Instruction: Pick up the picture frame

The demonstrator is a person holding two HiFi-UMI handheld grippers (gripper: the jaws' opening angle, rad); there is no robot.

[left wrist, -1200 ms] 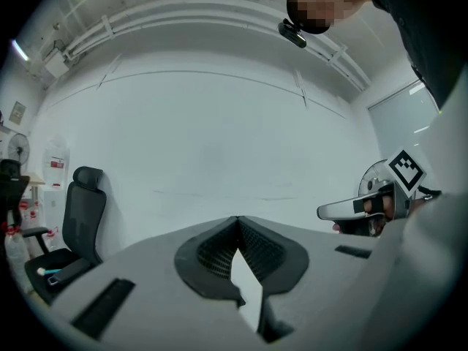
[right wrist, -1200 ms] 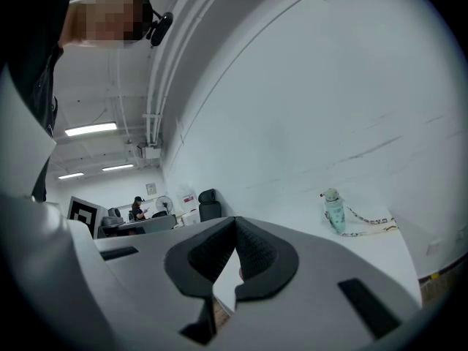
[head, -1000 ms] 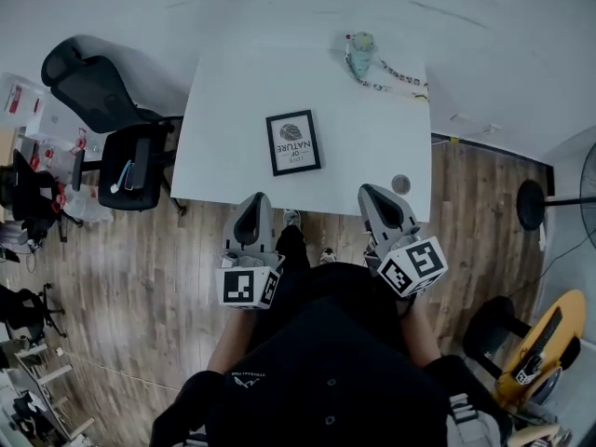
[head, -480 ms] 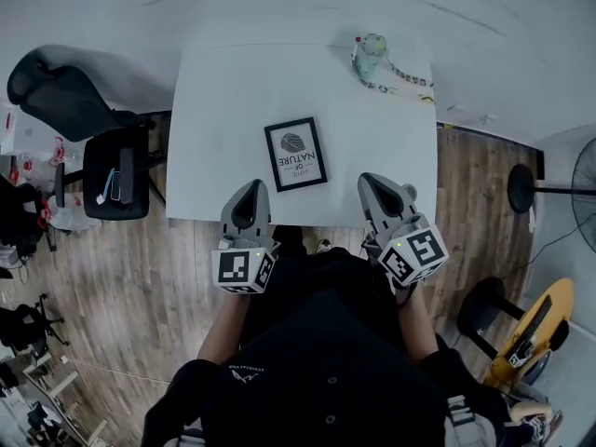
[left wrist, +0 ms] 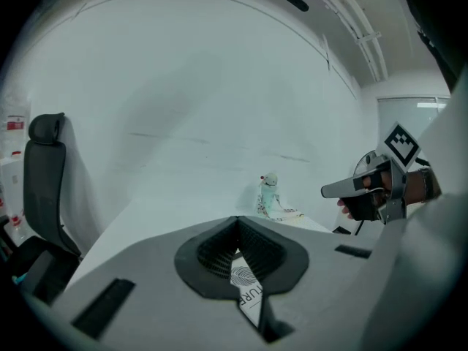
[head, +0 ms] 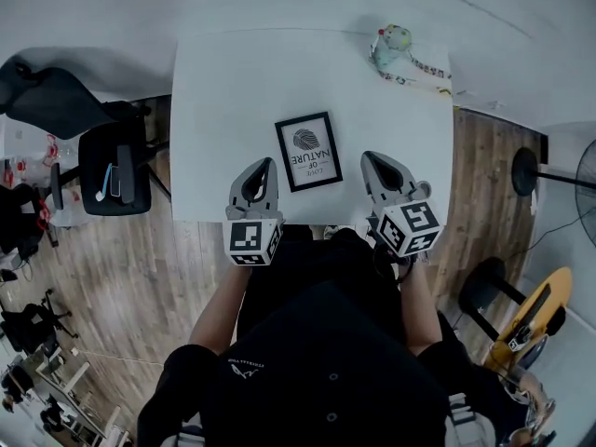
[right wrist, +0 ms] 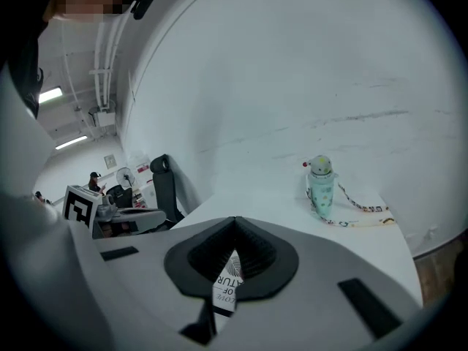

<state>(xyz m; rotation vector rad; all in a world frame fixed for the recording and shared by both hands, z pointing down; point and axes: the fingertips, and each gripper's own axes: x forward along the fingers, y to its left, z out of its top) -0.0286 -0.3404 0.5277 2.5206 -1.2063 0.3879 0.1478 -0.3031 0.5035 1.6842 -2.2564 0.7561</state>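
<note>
- A black-rimmed rectangular picture frame (head: 308,151) is lying flat on the white rectangular counter (head: 223,91), close to its near edge and turned slightly askew.
- The frame is showing a white print with a dark fingerprint-like mark and lettering that is facing away from the person.
- The left tool (head: 267,164) is hovering at the counter's near edge, just beside the frame's near left corner. Its grey jaws are meeting at the tips with nothing gripped, and only a slice of the frame (left wrist: 247,287) is showing through the gap behind the tips.
- The right tool (head: 370,156) is hovering on the frame's other side, a little apart from its right edge. It is likewise pressed together at the tips and carrying nothing, with the frame (right wrist: 228,276) peeking through the same kind of gap.
- A pale green drinking bottle (head: 389,47) with a patterned strap (head: 424,71) is standing at the far right corner of the counter, well apart from the frame.
- A black office chair (head: 102,156) is sitting on the wooden plank floor (head: 121,287) beside the counter's left edge.
</note>
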